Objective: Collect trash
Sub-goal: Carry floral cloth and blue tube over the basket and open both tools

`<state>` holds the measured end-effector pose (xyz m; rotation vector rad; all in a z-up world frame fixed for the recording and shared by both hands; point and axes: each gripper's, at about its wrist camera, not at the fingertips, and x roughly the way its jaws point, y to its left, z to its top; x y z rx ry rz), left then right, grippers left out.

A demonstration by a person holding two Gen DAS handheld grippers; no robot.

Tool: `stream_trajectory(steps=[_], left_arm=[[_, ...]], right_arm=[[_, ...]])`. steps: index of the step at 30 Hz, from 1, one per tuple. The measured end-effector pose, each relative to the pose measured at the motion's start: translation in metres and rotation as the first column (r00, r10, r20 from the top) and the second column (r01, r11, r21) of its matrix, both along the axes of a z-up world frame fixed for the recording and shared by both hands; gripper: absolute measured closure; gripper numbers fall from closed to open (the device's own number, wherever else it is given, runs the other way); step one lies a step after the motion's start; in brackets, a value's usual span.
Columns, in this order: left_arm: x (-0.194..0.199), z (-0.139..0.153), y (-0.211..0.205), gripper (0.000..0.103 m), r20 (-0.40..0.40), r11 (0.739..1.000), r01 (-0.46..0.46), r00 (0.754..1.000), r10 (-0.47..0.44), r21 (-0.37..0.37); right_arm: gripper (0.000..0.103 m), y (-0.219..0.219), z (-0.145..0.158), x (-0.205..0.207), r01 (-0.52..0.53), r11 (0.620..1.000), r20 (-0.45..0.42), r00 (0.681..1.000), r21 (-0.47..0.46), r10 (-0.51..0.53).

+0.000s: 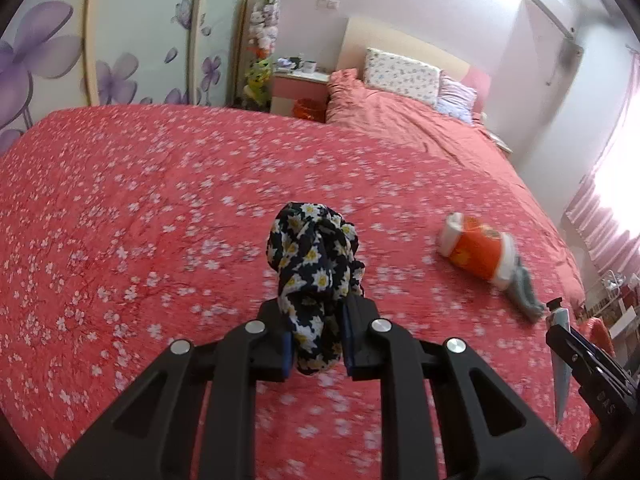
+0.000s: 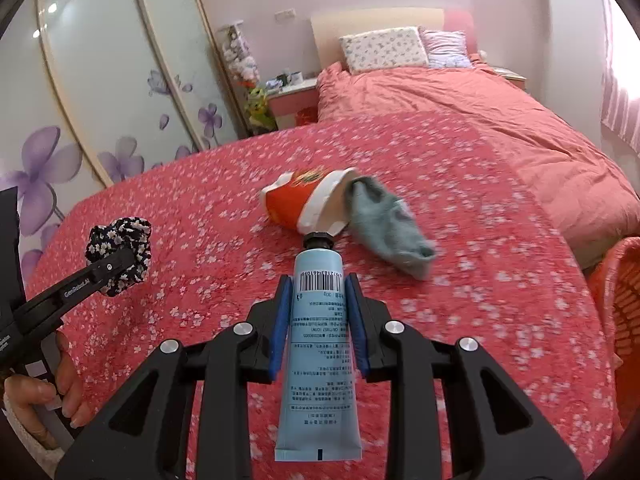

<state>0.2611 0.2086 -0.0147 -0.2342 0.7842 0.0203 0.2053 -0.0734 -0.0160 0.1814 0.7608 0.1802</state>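
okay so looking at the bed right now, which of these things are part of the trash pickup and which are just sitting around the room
Part of the job:
left gripper, shut on the floral scrunchie
right gripper, shut on the blue tube
orange cup and teal sock, on the bedspread
orange basket, probably the bin

Just lying about:
pillows
nightstand
wardrobe

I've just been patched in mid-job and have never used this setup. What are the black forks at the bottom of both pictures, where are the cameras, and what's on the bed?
Each picture comes from a fisheye camera mounted on a hand-held claw, looking forward along its two black fingers with blue pads. There is no robot arm: a person's hand shows in the right view. The left claw is closed on a daisy-print scrunchie. The right claw is closed on a light blue tube with a black cap. On the red floral bedspread lie a tipped orange paper cup and a grey-blue sock at its mouth. An orange basket sits at the right.
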Motion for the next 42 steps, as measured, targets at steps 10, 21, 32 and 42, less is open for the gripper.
stream_trajectory(steps=[10,21,32,42], left_arm=[[-0.024,0.037,-0.064,0.084,0.07,0.99,0.141,0.988,-0.139,-0.02],[-0.046,0.067,-0.165,0.084,0.133,0.937,0.349,0.93,-0.343,-0.026],[-0.064,0.073,-0.264,0.084,0.15,0.852,0.521,0.848,-0.509,-0.051],[-0.066,0.053,-0.35,0.084,0.112,0.761,0.642,0.766,-0.633,-0.09]], right_arm=[[0.075,-0.057,0.022,-0.03,0.095,0.994,0.068,0.993,0.058,-0.099],[0.075,-0.126,0.044,-0.068,0.238,0.968,0.165,0.954,0.082,-0.249],[0.075,-0.191,0.046,-0.099,0.385,0.916,0.216,0.89,0.112,-0.401],[0.075,-0.259,0.026,-0.115,0.526,0.835,0.184,0.816,0.158,-0.549]])
